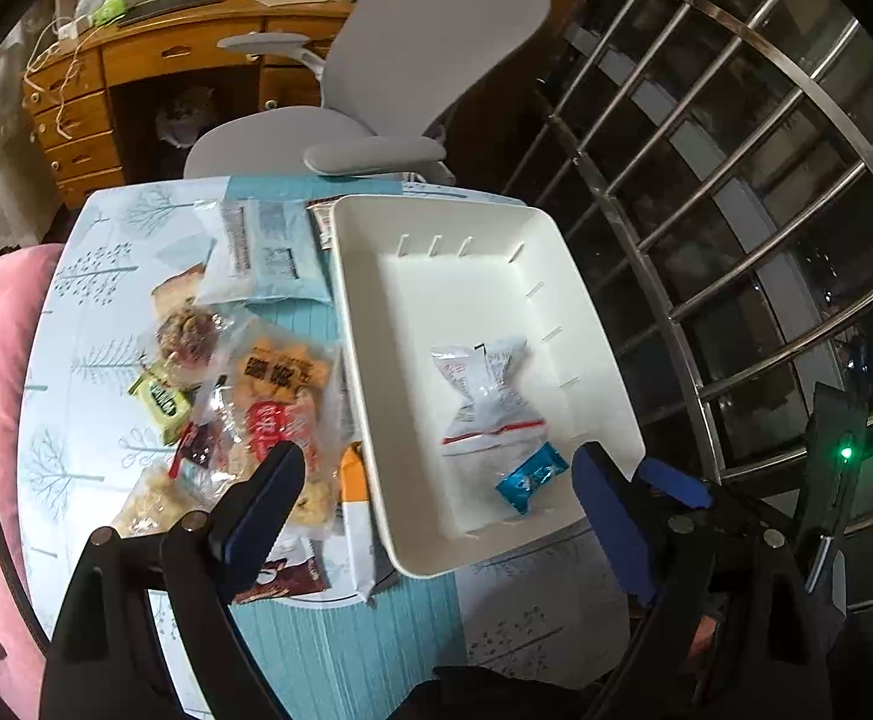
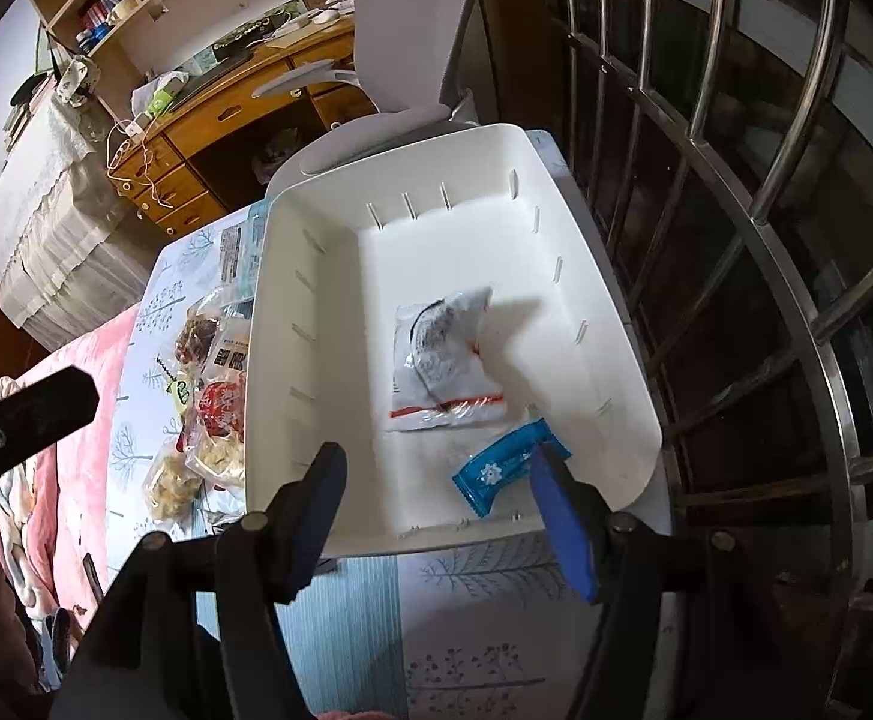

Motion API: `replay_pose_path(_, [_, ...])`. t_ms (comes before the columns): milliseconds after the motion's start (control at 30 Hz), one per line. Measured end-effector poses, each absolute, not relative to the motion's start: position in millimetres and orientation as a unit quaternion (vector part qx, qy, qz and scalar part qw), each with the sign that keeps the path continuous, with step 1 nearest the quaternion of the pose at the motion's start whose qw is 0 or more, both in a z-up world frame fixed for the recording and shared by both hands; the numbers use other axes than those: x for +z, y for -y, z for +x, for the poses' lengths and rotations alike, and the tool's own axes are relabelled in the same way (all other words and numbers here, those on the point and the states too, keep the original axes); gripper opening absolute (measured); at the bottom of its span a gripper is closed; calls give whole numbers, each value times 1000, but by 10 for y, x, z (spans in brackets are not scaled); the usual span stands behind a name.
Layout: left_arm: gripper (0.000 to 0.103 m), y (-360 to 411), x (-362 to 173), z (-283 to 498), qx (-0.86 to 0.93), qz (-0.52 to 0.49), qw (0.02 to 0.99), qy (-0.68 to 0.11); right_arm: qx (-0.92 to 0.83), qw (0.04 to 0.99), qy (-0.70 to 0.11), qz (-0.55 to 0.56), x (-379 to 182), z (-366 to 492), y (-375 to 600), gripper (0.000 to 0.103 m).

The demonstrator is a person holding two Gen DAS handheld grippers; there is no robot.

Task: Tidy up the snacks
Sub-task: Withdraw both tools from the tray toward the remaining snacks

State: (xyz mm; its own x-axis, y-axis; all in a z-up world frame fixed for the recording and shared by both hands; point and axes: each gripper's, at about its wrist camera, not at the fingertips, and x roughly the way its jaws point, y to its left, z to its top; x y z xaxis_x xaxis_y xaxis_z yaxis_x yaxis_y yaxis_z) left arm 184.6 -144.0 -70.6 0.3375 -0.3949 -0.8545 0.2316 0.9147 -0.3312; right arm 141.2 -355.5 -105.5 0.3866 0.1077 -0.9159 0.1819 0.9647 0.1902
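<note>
The white bin (image 1: 592, 300) sits right on the counter (image 1: 340, 648) as the collecting place; a clear pouch (image 1: 487, 387) and blue packet (image 1: 529, 477) lie inside. Unsorted snacks (image 1: 244, 396) wait left. Both grippers, left (image 1: 436, 480) and right (image 2: 436, 486), hover near, jaws open, empty.

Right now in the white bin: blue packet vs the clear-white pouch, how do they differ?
The blue packet is small, opaque and solid blue; the clear-white pouch is bigger, see-through, with a red strip. The blue packet lies by the near wall; the pouch sits mid-floor. Both lie flat in the white bin, untouched.
</note>
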Motion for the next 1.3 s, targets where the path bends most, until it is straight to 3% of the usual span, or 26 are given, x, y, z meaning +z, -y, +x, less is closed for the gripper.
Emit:
replay_pose_path(667, [90, 405, -830, 1543, -174, -81, 805, -561, -62, 802, -571, 161, -1150, 1155, 3046, 64])
replay_pose_path(1300, [90, -791, -1080, 1531, -228, -7, 770, -595, -145, 789, -555, 219, -1249, 811, 1887, 64])
